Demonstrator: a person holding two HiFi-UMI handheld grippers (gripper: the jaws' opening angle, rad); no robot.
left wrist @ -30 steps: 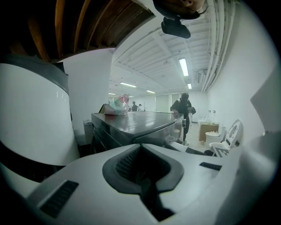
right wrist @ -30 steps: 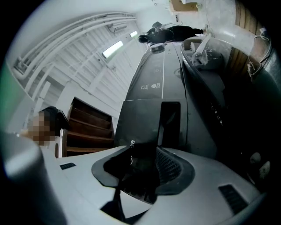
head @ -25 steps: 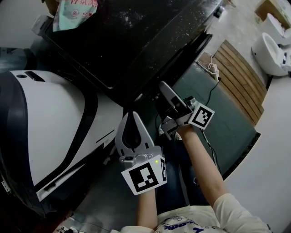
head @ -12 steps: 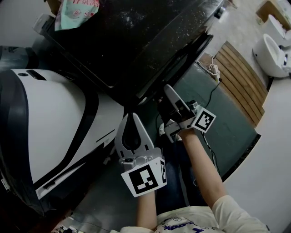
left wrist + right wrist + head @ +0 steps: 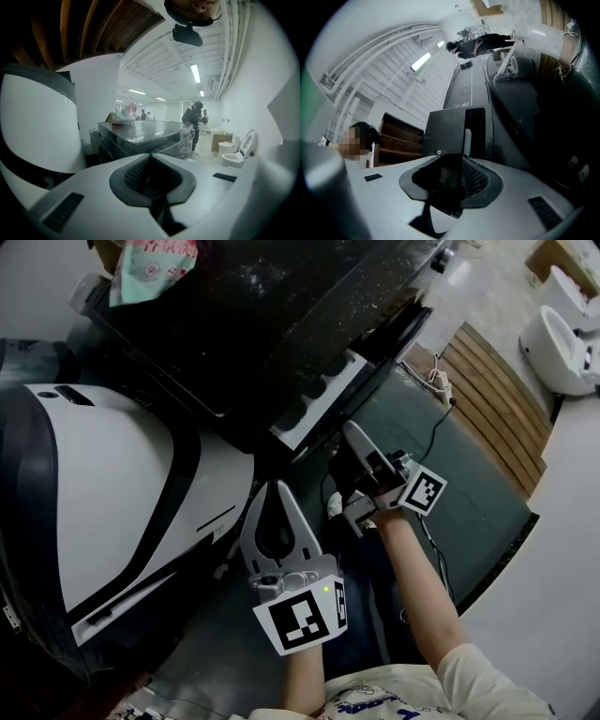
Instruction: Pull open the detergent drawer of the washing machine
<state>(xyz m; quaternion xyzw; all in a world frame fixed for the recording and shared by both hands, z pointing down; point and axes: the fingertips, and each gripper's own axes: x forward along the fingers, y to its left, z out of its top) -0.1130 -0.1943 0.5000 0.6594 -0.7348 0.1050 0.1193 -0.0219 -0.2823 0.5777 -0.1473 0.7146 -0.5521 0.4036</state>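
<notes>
Low in the middle of the frame, the left gripper [image 5: 275,486] points up-frame just beside a white appliance [image 5: 103,493], its jaws together on nothing. Just right of it, the forearm reaches up-frame to the right gripper [image 5: 350,430]. Its jaws have just been closing and clamp the dark front of the detergent drawer [image 5: 319,397]. The drawer stands partway out of the black washing machine [image 5: 244,315]. A toilet [image 5: 561,348] sits at far upper right.

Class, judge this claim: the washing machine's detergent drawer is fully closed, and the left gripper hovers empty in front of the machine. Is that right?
No: the detergent drawer is pulled partly out of the washing machine, its white inside exposed, as the head view shows. The left gripper does hover empty.
</notes>
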